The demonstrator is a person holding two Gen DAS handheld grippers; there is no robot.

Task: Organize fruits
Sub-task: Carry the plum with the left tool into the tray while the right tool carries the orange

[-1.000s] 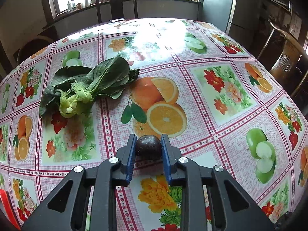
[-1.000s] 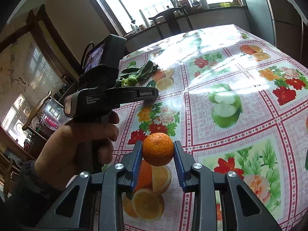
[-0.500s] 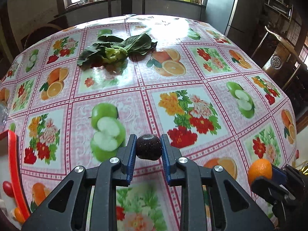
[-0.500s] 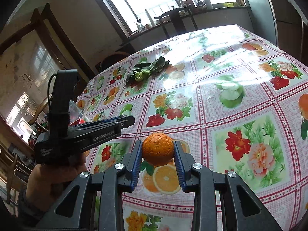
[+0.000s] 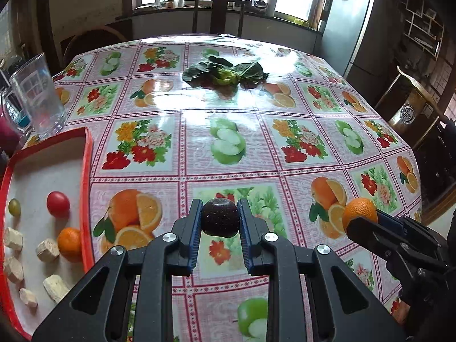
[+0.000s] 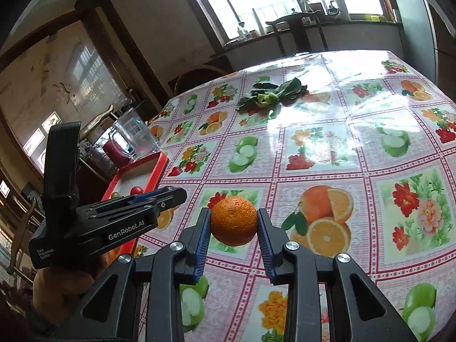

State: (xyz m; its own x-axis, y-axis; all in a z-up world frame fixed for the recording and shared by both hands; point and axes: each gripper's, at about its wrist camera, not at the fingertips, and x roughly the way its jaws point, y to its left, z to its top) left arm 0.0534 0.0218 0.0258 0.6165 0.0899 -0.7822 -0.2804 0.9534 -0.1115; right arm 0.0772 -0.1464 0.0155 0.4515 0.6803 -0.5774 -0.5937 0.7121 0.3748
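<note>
My left gripper (image 5: pixel 219 219) is shut on a dark purple plum (image 5: pixel 220 220), held above the table near its front edge. My right gripper (image 6: pixel 234 223) is shut on an orange (image 6: pixel 234 221); that orange also shows at the right of the left wrist view (image 5: pixel 359 211). A red-rimmed white tray (image 5: pixel 85 171) lies to the left and holds a small orange (image 5: pixel 69 240), a red tomato (image 5: pixel 57 203), a green grape (image 5: pixel 14 206) and several pale chunks. The tray also shows in the right wrist view (image 6: pixel 155 168), behind the left gripper's body (image 6: pixel 114 222).
A bunch of green leafy vegetable (image 5: pixel 225 72) lies at the far middle of the fruit-print tablecloth (image 5: pixel 256 148). A clear glass (image 5: pixel 38 94) stands behind the tray at the left edge. Chairs stand at the far side (image 5: pixel 218 14) and the right (image 5: pixel 413 105).
Both grippers have pulled back toward the near-left of the table, each still holding its fruit. The tray and the glass have come into view on the left.
</note>
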